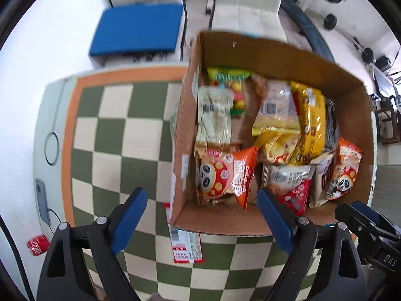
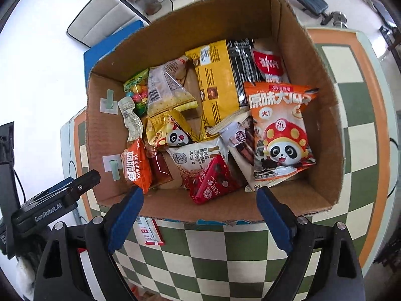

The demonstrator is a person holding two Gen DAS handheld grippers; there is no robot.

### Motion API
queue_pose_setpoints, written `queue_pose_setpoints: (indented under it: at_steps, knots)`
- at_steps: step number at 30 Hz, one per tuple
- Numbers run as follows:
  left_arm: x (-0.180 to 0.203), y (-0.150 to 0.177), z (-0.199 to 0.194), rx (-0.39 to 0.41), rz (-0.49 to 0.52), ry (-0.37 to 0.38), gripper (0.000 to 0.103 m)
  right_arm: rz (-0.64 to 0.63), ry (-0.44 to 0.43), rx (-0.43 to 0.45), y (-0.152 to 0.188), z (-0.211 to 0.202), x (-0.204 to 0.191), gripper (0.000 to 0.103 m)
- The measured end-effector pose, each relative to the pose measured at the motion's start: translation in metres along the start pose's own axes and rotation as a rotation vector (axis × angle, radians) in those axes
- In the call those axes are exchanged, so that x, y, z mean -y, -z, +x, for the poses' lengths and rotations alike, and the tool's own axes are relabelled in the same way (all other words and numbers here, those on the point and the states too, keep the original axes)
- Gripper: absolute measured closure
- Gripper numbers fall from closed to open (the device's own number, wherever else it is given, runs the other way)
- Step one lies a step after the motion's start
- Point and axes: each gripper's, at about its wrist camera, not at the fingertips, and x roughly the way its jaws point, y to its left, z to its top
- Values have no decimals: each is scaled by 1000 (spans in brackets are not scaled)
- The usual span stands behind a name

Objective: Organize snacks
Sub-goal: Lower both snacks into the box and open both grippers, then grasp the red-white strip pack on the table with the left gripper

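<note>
Checkered tablecloth [image 1: 112, 130] – white floor [image 1: 45, 50], blue cushion [image 1: 137, 28] beyond.

Ahead of the open jaws the cardboard box [image 2: 323, 135] stands open-topped, its tall walls blocking any sideways entry. Snack packets [image 2: 278, 135] crowd its floor, with little bare cardboard between. Just below the jaws, a flat packet [image 1: 185, 244] lies on the counter [image 1: 120, 135]; left of them the checkered cloth is bare.
</note>
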Motion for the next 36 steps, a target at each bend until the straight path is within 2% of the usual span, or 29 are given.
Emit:
queue_pose_setpoints:
  at_steps: [7, 12, 15, 19, 27, 32, 36]
  knots:
    - [5, 24, -42, 147, 2, -39, 13, -54, 64, 106, 10, -25, -6, 8]
    - [4, 53, -50, 193, -4, -74, 13, -96, 99, 172, 25, -41, -8, 8]
    - [-1, 74, -31, 148, -13, -81, 13, -111, 119, 188, 35, -44, -6, 8]
    - [-17, 99, 21, -5, -67, -34, 13, -101, 126, 170, 48, -35, 2, 8]
    - [-38, 126, 106, -204, -158, 5, 13, -70, 119, 119, 53, -11, 15, 8]
    - [-39, 125, 146, -266, -162, -13, 13, -56, 110, 106, 50, -2, 16, 8]
    - [-41, 124, 156, -263, -174, -3, 11, -68, 117, 101, 48, 1, 12, 8]
